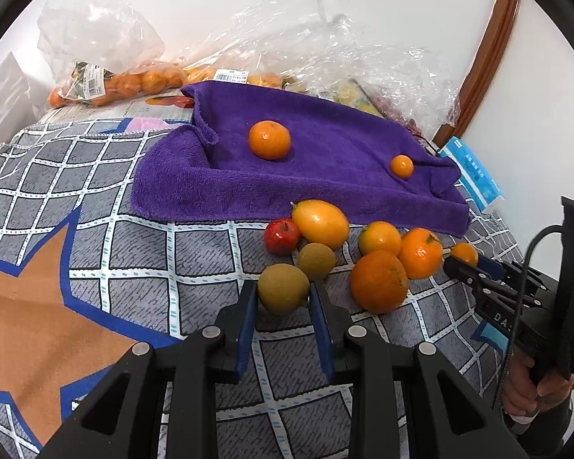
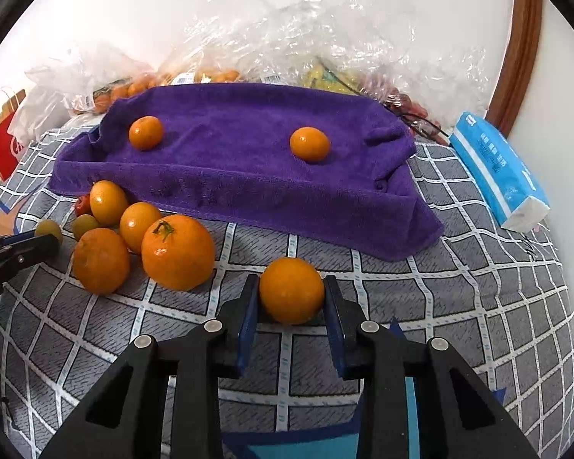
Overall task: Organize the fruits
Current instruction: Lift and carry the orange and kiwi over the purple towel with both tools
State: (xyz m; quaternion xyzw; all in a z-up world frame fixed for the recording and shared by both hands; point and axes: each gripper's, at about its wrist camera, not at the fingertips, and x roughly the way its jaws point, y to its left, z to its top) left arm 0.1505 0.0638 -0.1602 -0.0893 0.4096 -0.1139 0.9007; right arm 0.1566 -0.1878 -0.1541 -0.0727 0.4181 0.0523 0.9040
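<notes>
My left gripper is shut on a brown-green round fruit, low over the checked cloth. My right gripper is shut on a small orange; it also shows in the left wrist view. A purple towel carries two oranges. In front of it lies a pile: a red fruit, a yellow oval fruit, a second brown-green fruit and several oranges.
Clear plastic bags of fruit line the wall behind the towel. A blue tissue pack lies at the right. A red paper bag stands far left. A wooden frame runs up the right wall.
</notes>
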